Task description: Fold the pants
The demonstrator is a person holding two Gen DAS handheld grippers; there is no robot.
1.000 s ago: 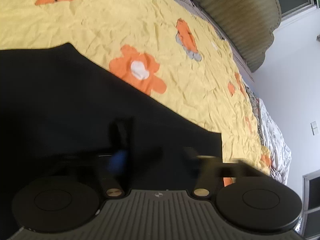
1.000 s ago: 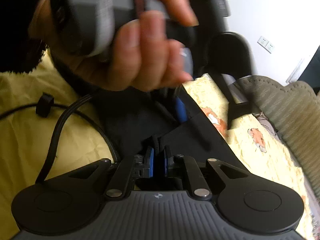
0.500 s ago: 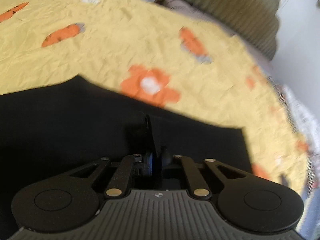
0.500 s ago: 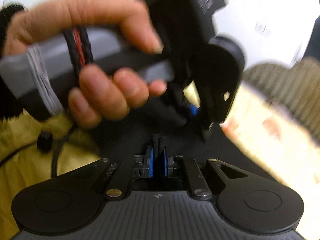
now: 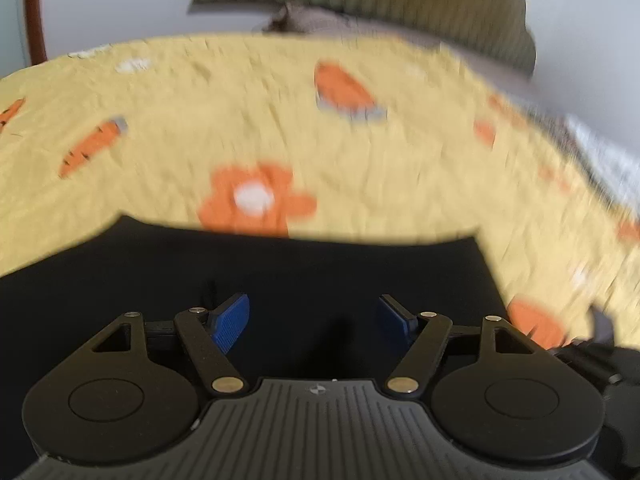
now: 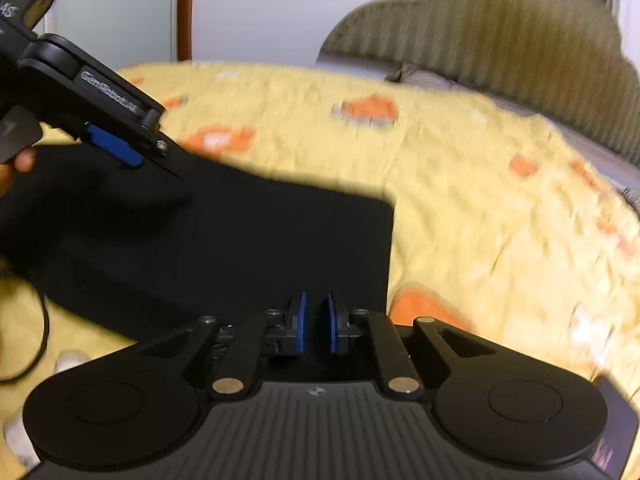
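Note:
The black pants [image 5: 280,272] lie flat as a folded rectangle on the yellow bedspread [image 5: 360,152]; they also show in the right wrist view [image 6: 240,240]. My left gripper [image 5: 316,318] is open wide and empty just above the pants' near part. It shows from the side in the right wrist view [image 6: 120,148], over the pants' far left edge. My right gripper [image 6: 316,322] has its blue pads a narrow gap apart with nothing between them, at the pants' near right corner.
The yellow bedspread [image 6: 480,200] has orange carrot and flower prints. A ribbed olive headboard [image 6: 500,40] and a grey pillow [image 6: 420,76] stand at the far end. A black cable [image 6: 24,364] lies at the left.
Both grippers have let go of the black cloth: the left jaws went from shut to wide open, the right pads parted slightly. The pants now lie flat. The left gripper moved away to the left.

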